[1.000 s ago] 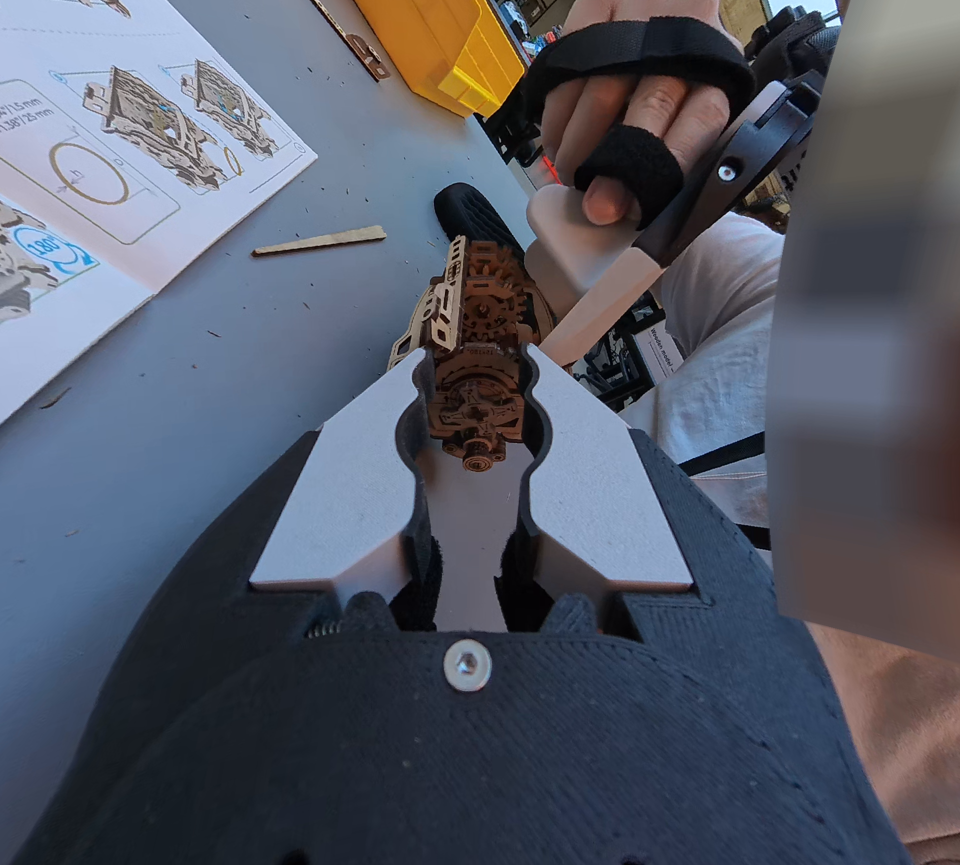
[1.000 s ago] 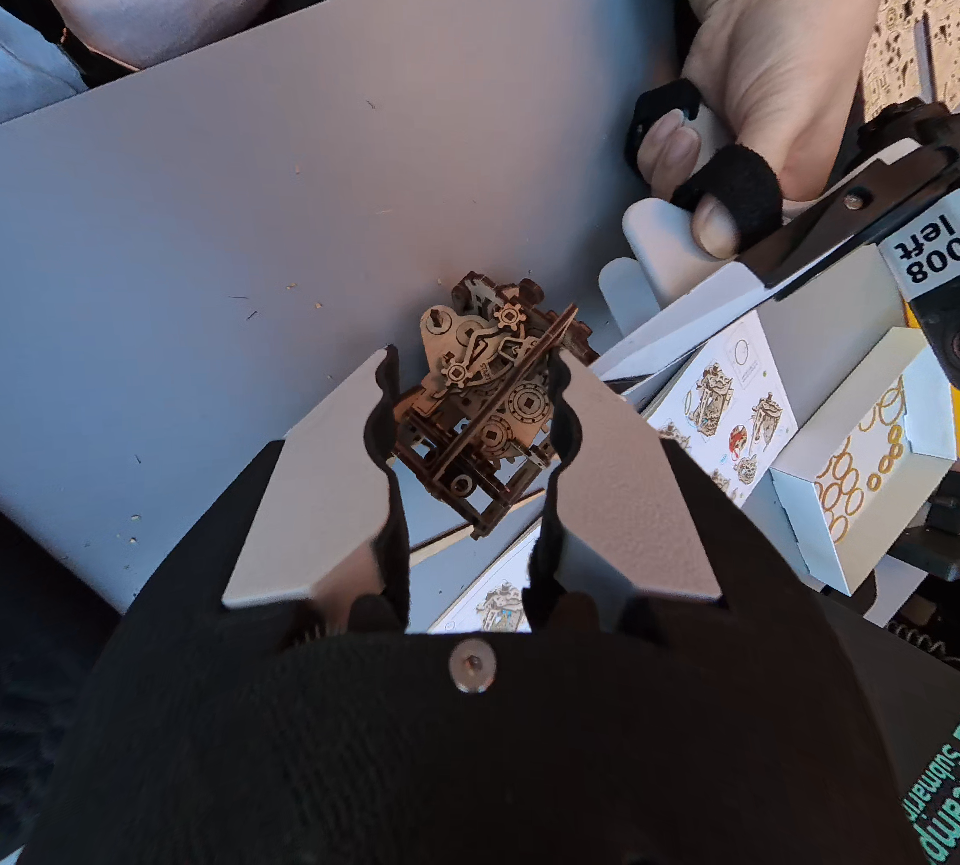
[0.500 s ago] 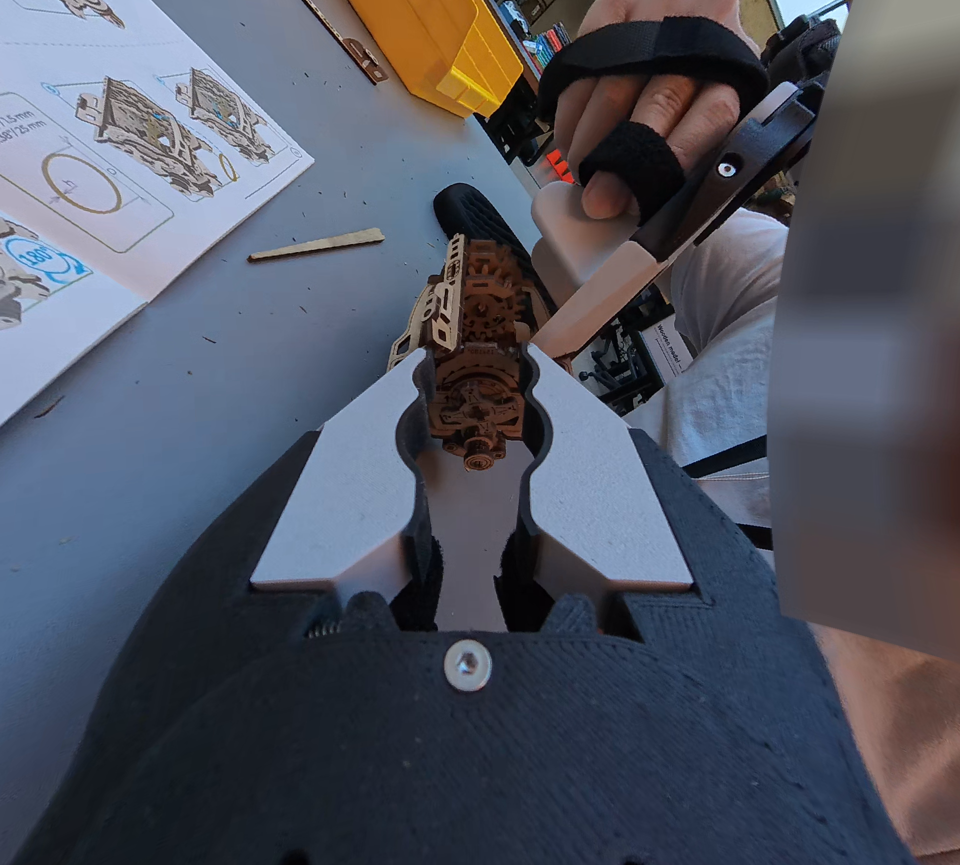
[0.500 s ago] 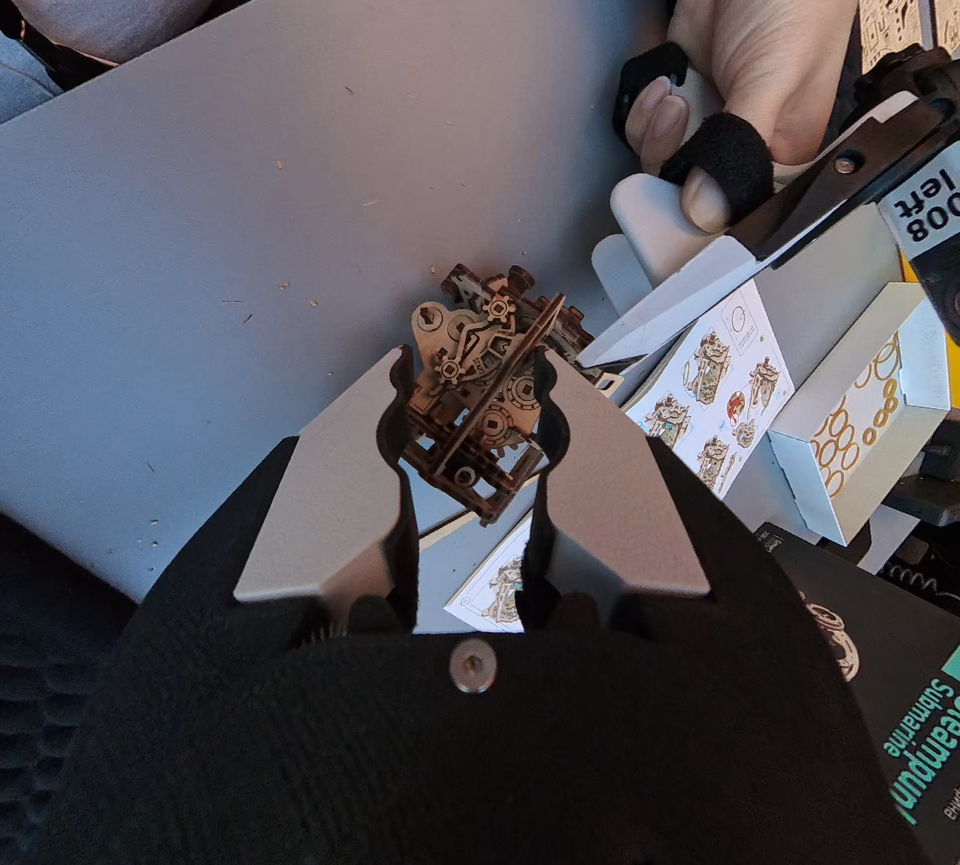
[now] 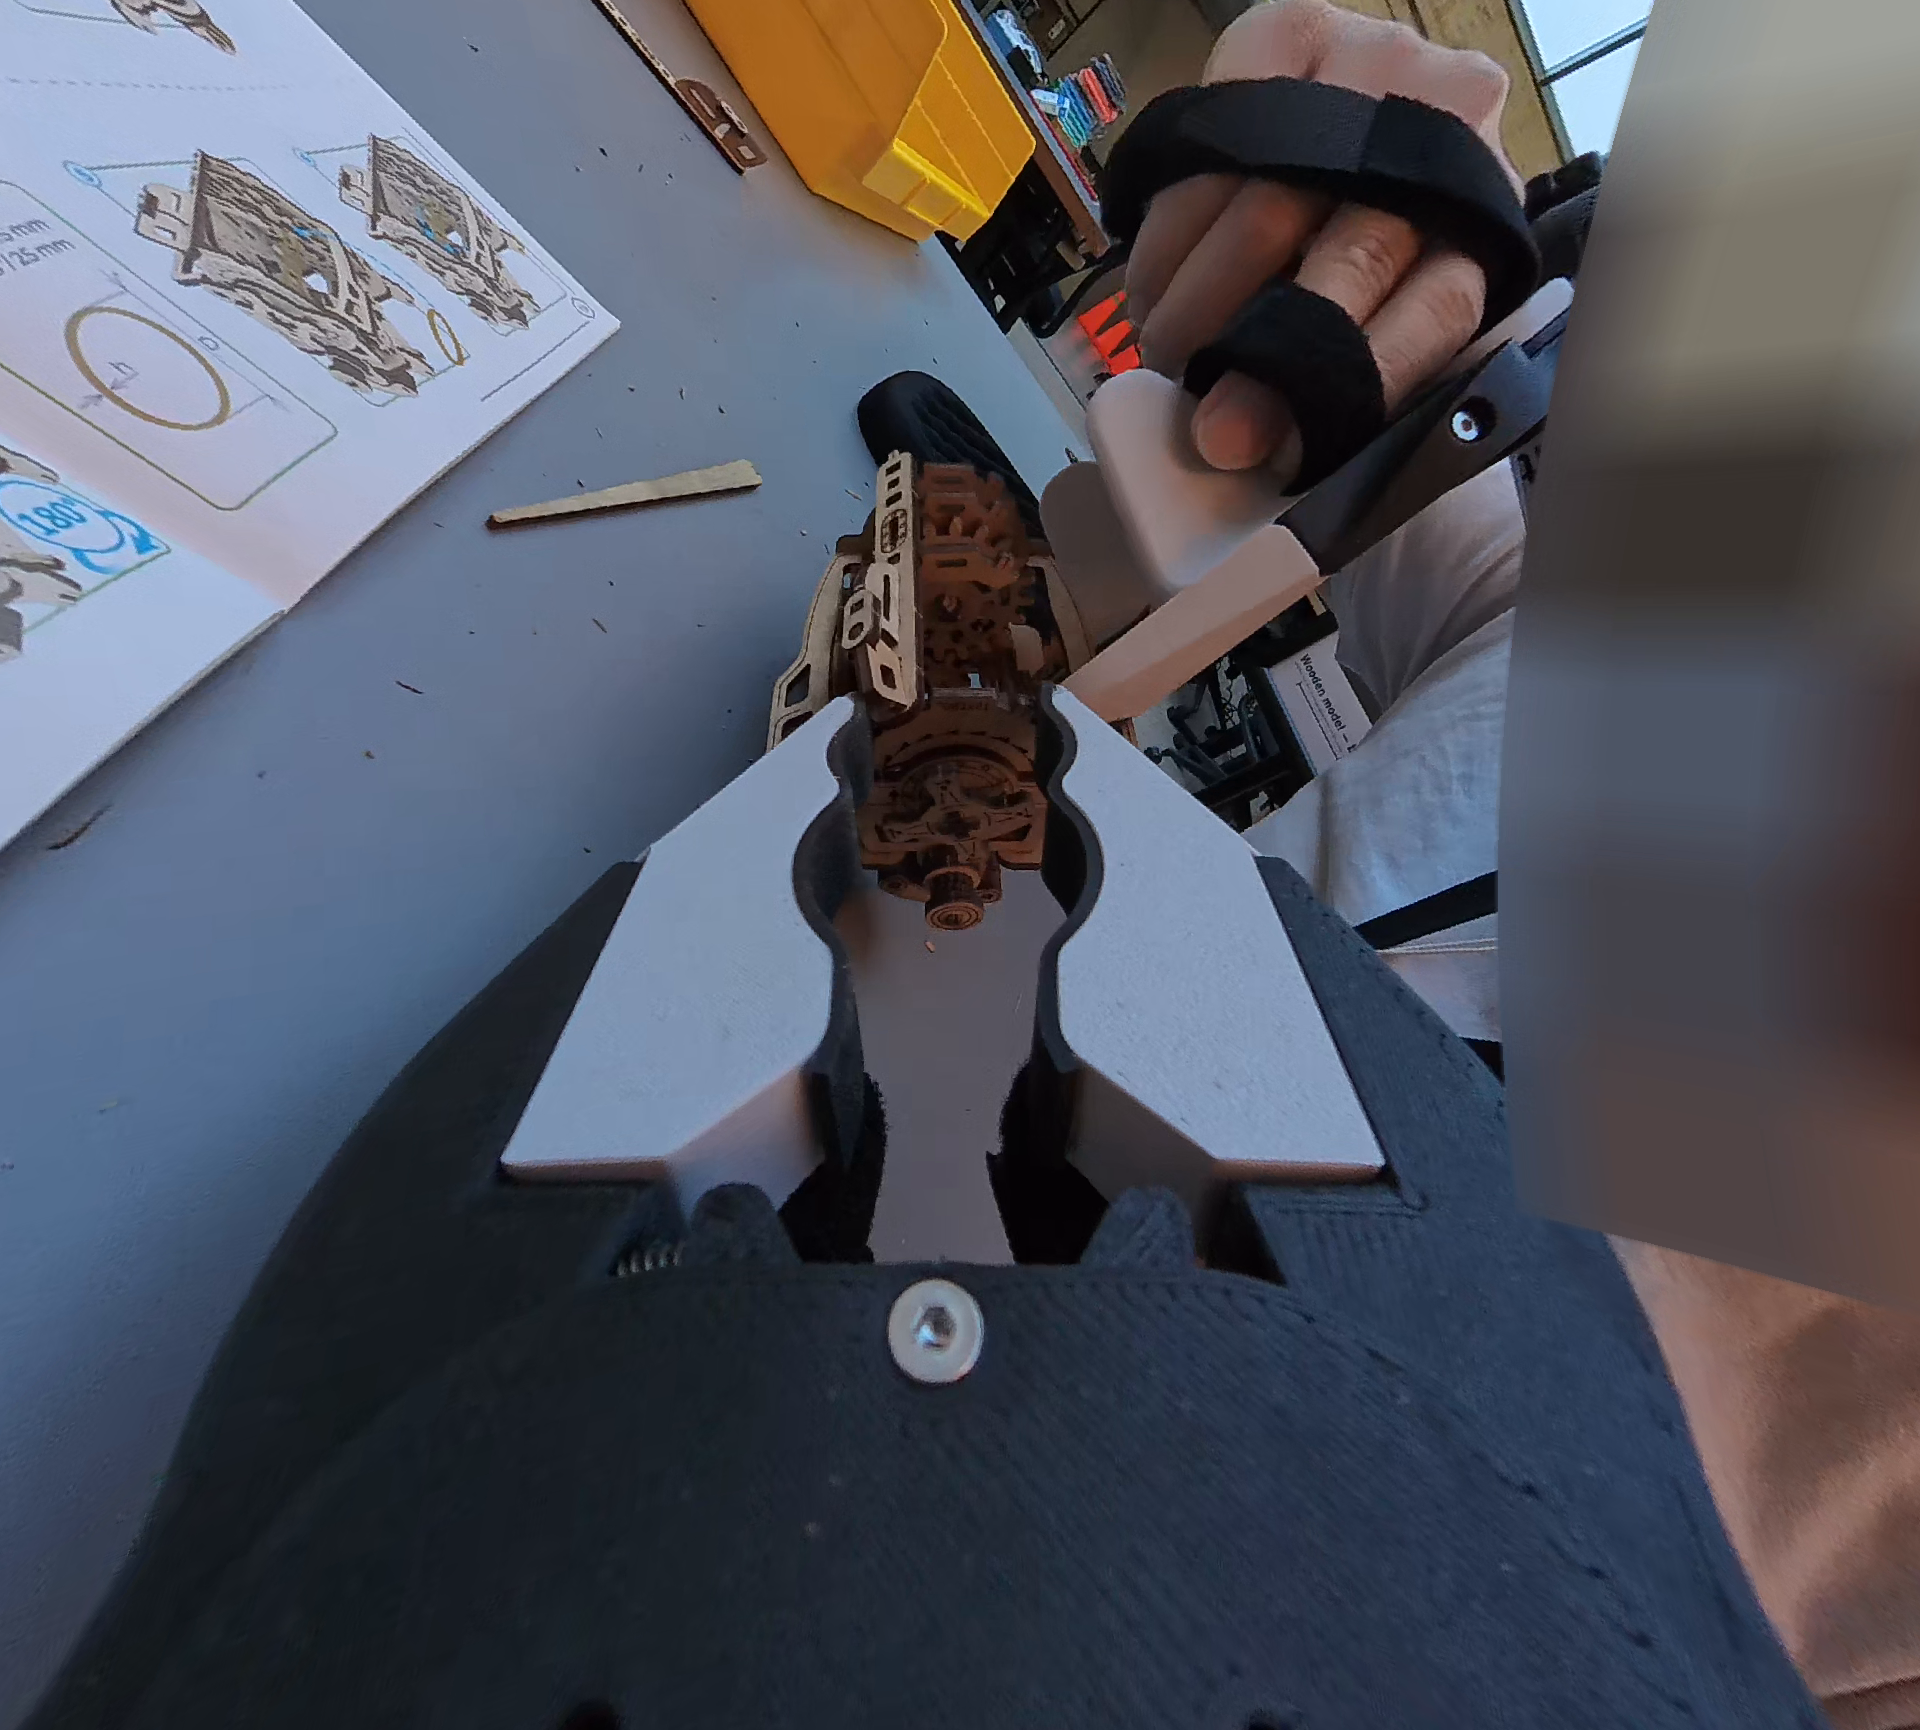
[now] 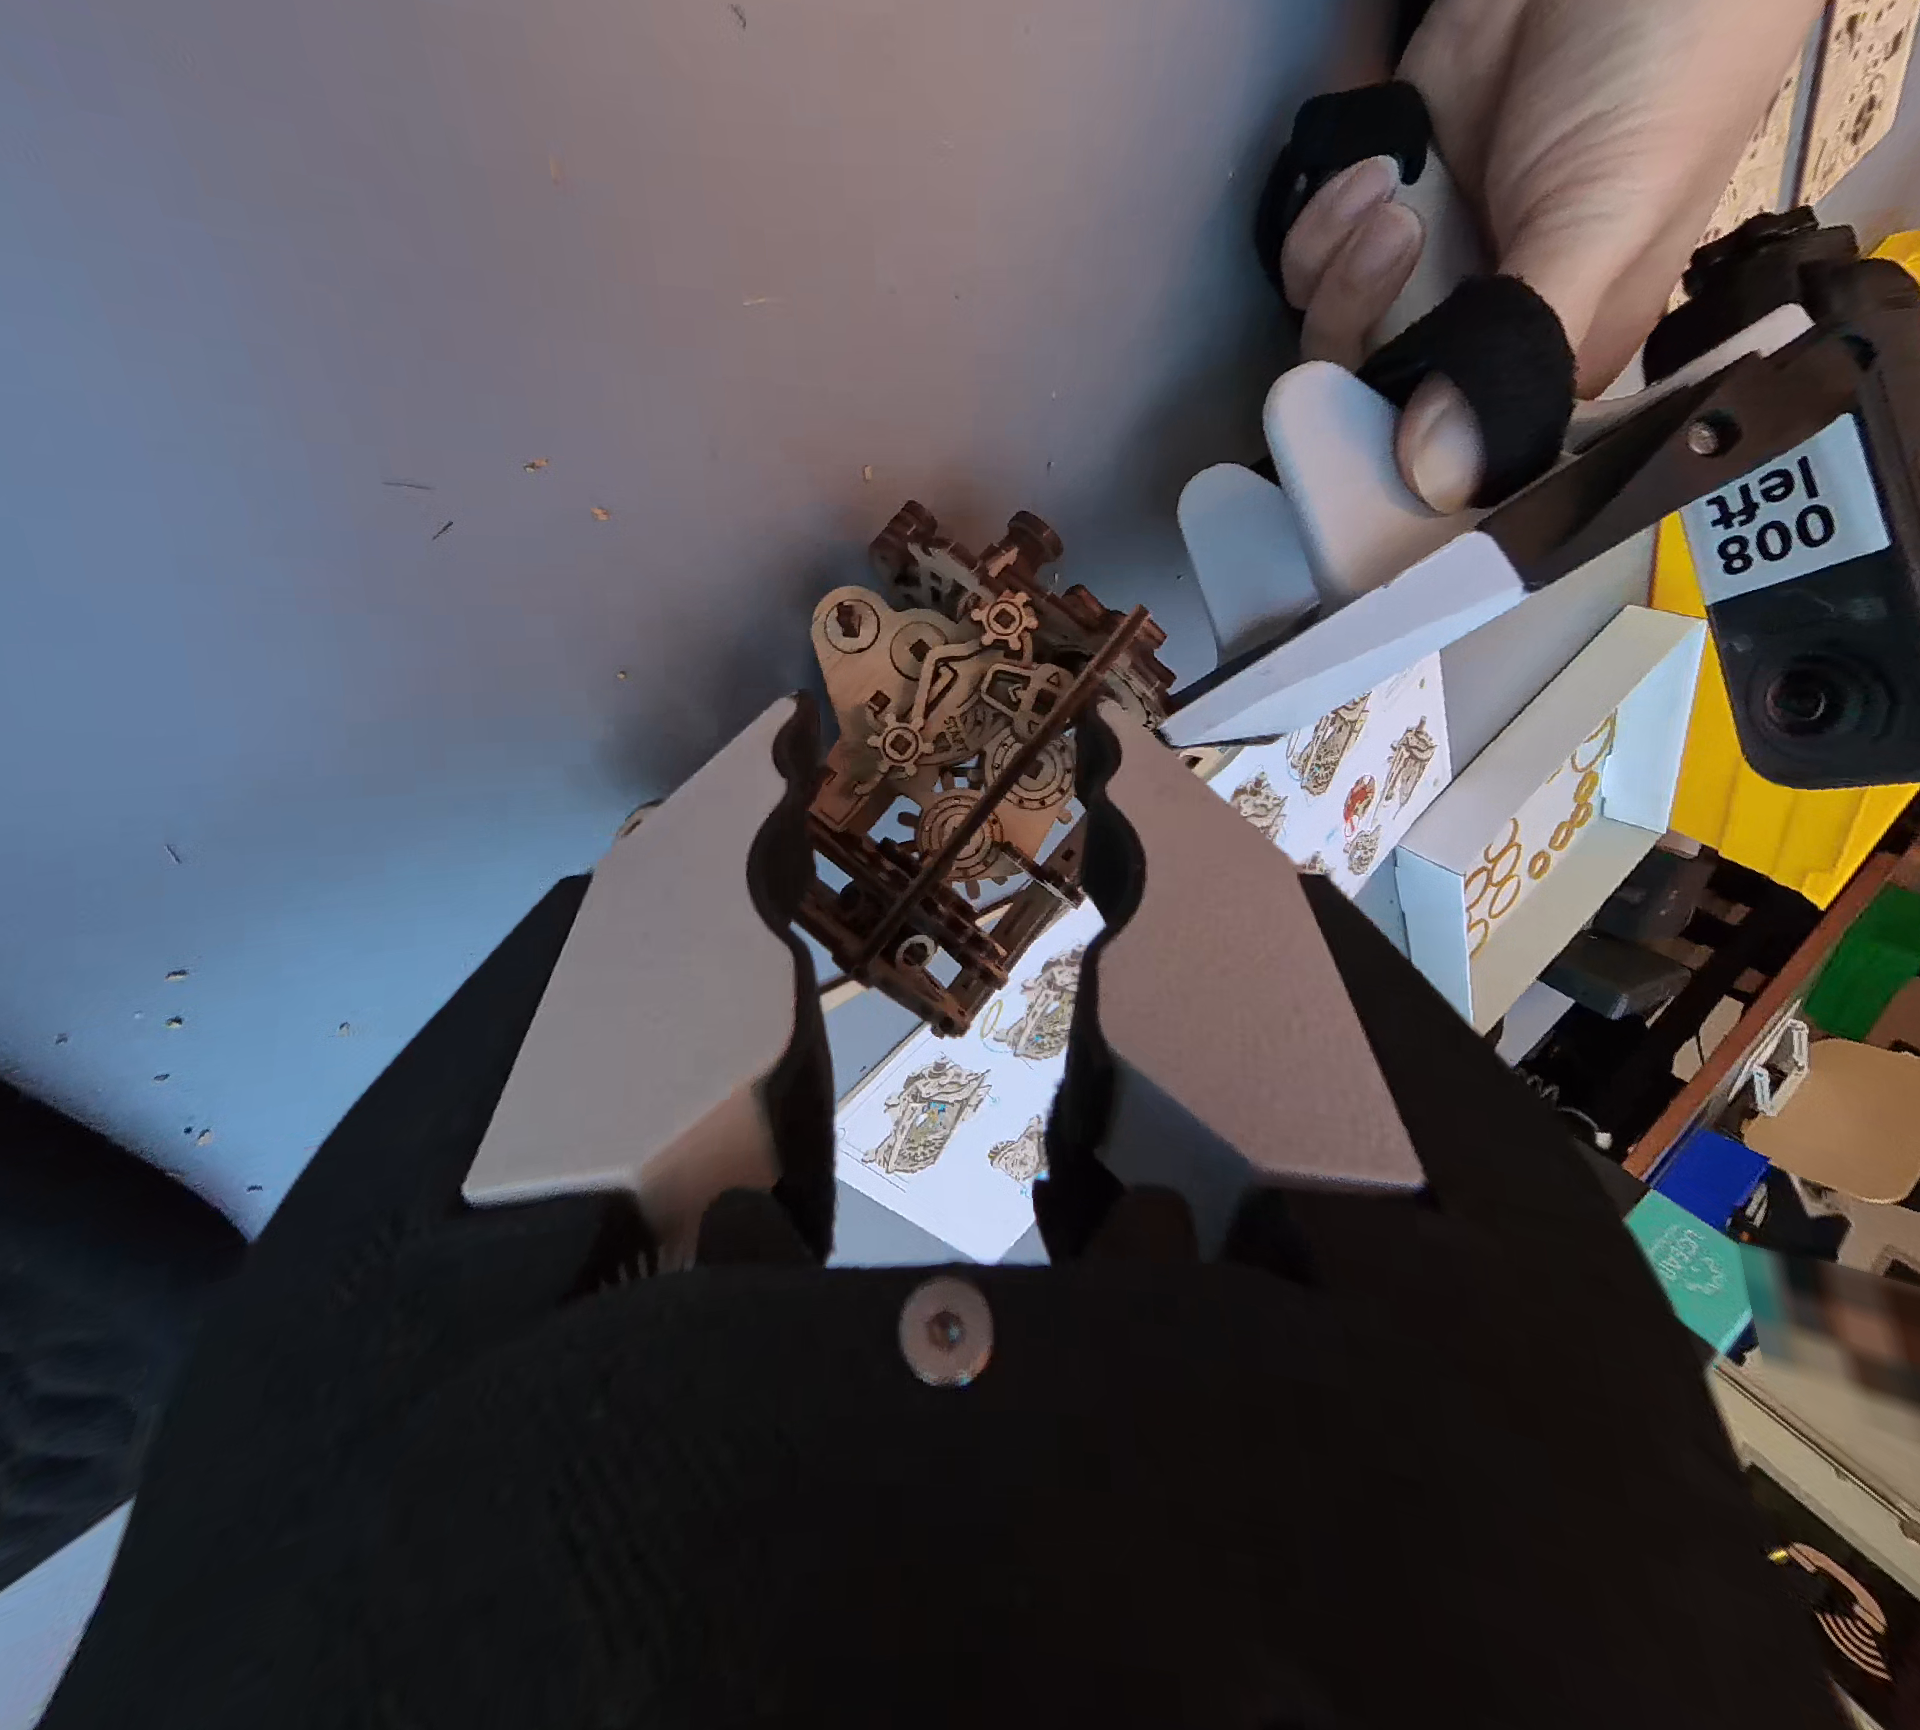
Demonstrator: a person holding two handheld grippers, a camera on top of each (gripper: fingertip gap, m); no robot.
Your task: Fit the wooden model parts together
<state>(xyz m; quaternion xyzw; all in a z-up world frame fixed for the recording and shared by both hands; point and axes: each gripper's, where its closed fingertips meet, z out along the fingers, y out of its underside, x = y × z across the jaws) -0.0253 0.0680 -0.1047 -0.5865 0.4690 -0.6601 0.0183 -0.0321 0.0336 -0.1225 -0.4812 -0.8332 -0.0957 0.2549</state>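
Note:
A brown laser-cut wooden model [image 5: 951, 641] with gears is held just above the grey table [image 5: 312, 901]. My left gripper [image 5: 948, 719] is shut on its near end; a small axle hub sticks out between the jaws. In the right wrist view my right gripper [image 6: 948, 719] is shut on the same wooden model [image 6: 935, 745], its jaws on both sides of the frame. The right gripper's white finger [image 5: 1195, 631] meets the model from the far right in the left wrist view. The left gripper's white finger [image 6: 1351, 631] shows at the right in the right wrist view.
An instruction sheet [image 5: 260, 278] lies at the left. A pale wooden stick [image 5: 623, 496] and a dark wooden strip [image 5: 675, 80] lie beside it. A yellow bin [image 5: 831, 18] stands at the back. A white box [image 6: 1538, 828] sits past the sheet.
The right gripper's jaws have narrowed onto the model. The right wrist view has shifted, and the model sits higher between the jaws. The left gripper keeps its hold.

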